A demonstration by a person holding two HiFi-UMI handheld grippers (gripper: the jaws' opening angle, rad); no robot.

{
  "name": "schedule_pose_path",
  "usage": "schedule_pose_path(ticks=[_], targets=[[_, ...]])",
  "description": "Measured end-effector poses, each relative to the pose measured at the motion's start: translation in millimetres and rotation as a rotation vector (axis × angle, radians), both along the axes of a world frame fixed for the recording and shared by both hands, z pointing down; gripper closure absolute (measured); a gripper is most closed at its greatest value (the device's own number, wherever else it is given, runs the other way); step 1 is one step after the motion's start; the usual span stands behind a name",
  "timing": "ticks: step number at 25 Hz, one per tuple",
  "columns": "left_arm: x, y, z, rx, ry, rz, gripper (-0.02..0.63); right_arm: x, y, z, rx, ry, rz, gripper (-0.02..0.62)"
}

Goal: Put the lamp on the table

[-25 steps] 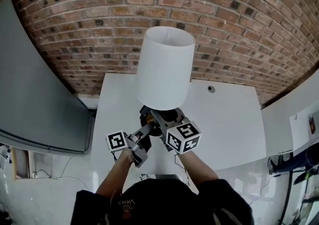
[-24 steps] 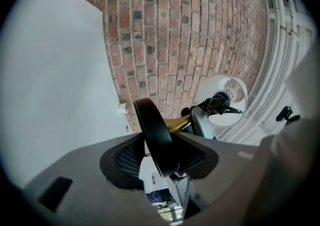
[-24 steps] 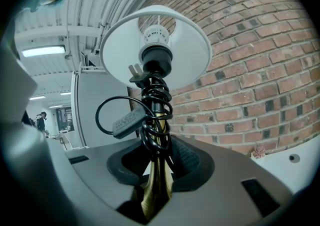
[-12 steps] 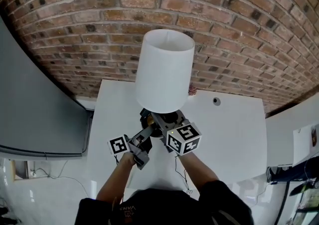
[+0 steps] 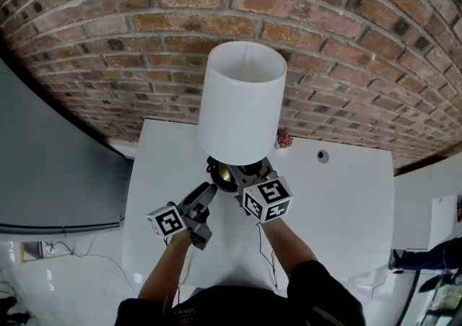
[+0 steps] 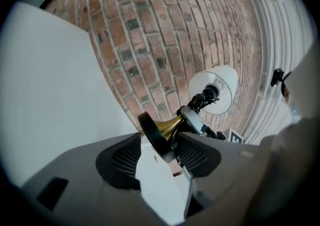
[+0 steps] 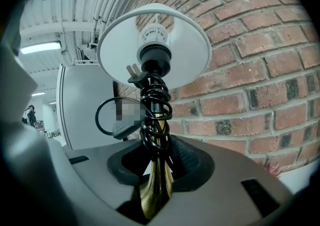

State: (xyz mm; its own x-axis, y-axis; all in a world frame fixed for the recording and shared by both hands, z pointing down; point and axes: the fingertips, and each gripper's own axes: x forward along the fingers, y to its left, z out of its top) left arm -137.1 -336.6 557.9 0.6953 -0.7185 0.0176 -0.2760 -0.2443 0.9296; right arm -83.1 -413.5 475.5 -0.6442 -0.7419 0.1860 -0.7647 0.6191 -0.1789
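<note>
The right gripper [image 7: 157,170] has its jaws closed tight on the lamp's gold stem [image 7: 156,185], low down, just under the black cord [image 7: 155,100] that is wound round it. So the right hand alone is carrying the lamp [image 5: 242,101]. The left gripper [image 6: 160,155] sits just beside it, on the left. Its jaws have just been opening and now stand wide. The round black base [image 6: 156,137] is between the pads, but they do not press on it. Both grippers point away from the person, toward the brick wall [image 5: 144,29]. The lamp stands up tall across them, with the base at the bottom by the jaws and the white shade on top. The white table [image 5: 339,202] is right under the base. I cannot tell if the base touches it yet. I think the next move is straight down, with the lamp kept upright, and the right hand has to do it.
</note>
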Motion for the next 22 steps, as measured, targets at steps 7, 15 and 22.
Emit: schedule_pose_path(ticks=[7,15,22], targets=[[-36.1,-24.0,-0.1,0.168,-0.349,-0.100,0.481,1.1,-35.8,31.6,0.000,0.015,0.004,0.485],[-56.0,-23.3,16.2,0.202,-0.553,-0.142,0.591,-3.7,-61.6,54.1,0.044,0.040,0.009,0.485],[-59.9,-25.3,25.9,0.238,-0.652,-0.135,0.597,-10.7,-69.9,67.2,0.072,0.026,-0.008,0.485]])
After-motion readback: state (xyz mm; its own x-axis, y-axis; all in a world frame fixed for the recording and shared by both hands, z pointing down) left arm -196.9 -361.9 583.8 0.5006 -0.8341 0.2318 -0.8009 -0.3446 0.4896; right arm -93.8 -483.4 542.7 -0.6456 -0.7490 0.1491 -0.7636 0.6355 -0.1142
